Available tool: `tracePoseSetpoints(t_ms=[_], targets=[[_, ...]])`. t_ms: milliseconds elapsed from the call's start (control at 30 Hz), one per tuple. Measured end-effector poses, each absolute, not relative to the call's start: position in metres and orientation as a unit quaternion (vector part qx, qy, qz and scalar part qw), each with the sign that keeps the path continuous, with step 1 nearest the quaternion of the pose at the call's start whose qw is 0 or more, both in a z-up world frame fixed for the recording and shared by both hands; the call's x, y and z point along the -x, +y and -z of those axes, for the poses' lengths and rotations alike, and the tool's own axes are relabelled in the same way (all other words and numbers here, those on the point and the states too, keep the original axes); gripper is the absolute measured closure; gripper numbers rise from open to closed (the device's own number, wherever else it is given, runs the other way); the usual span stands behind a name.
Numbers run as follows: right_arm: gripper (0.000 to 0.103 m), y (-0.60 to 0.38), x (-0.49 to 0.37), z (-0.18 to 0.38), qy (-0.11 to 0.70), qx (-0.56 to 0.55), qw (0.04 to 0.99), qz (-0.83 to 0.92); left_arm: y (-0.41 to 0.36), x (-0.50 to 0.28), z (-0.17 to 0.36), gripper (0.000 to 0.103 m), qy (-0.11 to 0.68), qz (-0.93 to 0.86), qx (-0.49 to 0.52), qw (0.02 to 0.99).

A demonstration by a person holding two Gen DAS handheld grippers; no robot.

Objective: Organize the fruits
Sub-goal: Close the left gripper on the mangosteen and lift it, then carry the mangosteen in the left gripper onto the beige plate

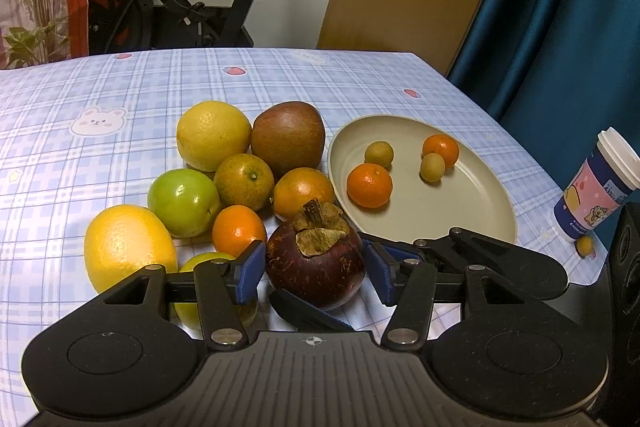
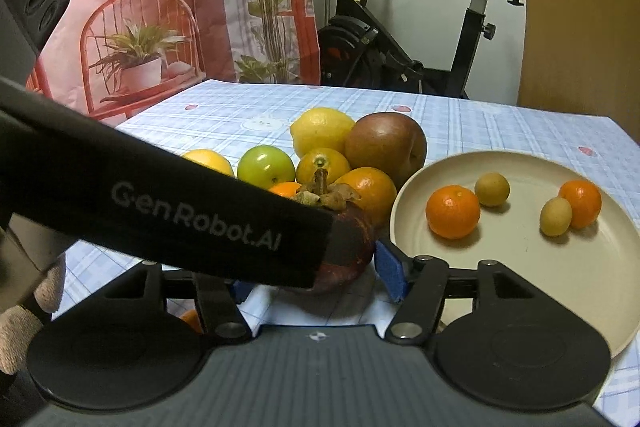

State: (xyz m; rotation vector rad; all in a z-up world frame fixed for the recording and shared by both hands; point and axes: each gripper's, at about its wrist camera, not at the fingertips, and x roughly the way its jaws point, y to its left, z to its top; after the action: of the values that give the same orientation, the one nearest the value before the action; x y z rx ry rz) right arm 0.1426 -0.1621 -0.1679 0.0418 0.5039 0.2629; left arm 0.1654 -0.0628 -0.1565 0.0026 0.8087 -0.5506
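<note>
A dark purple mangosteen (image 1: 315, 267) with a dry brown calyx stood stem-up on the checked cloth, nearest the cameras, at the front of a loose heap of fruit. Behind it lay three oranges (image 1: 303, 191), a green apple (image 1: 183, 202) and a greenish-yellow orange (image 1: 244, 181), touching one another. Farther back sat a lemon (image 1: 213, 135) beside a reddish-brown apple (image 1: 288, 137). Another lemon (image 1: 129, 247) lay at the heap's left edge, with a yellow-green fruit (image 1: 202, 261) just beside it, partly hidden. Right of the heap, a beige plate (image 1: 472, 211) held two small oranges (image 1: 369, 185) and two small olive-yellow round fruits (image 1: 378, 154), loosely spread; one olive fruit touched the farther orange.
</note>
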Motion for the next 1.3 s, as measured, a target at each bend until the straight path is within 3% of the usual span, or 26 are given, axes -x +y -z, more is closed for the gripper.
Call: tracePoseSetpoints(t_ms=[733,1300], targets=[[0.041,-0.199,-0.116,0.155,0.178,-0.052,0.977,-0.105,-0.107,-0.154,0.134,0.045,0.338,0.304,-0.046,0.89],[0.041,-0.226,-0.141,0.164,0.217,-0.082,0.97,-0.066,-0.135,-0.182,0.152,0.044,0.356,0.301,-0.057,0.883]])
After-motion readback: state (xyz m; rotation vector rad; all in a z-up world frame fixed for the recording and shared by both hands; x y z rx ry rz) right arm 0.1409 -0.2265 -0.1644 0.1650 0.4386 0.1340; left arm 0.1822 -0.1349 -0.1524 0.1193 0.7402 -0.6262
